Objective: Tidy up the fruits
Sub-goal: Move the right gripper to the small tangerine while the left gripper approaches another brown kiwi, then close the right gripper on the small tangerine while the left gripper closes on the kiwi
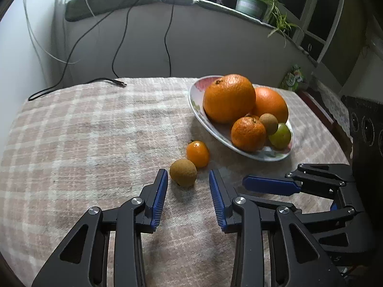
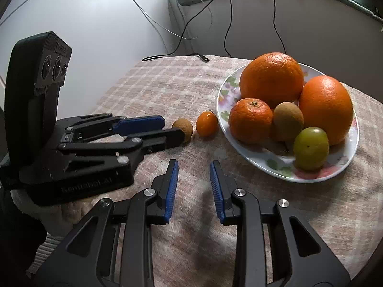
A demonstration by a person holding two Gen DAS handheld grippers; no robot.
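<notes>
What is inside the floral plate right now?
The plate holds two big oranges, a mandarin, a brown kiwi-like fruit and a green fruit. Anything beneath the pile is covered.

Dim, soft shadows, sharp focus, fisheye-curved edges.

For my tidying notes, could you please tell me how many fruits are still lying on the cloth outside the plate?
2: a small brown fruit just ahead of the left gripper, and a small orange fruit touching it on the side nearer the plate. None seems hidden.
</notes>
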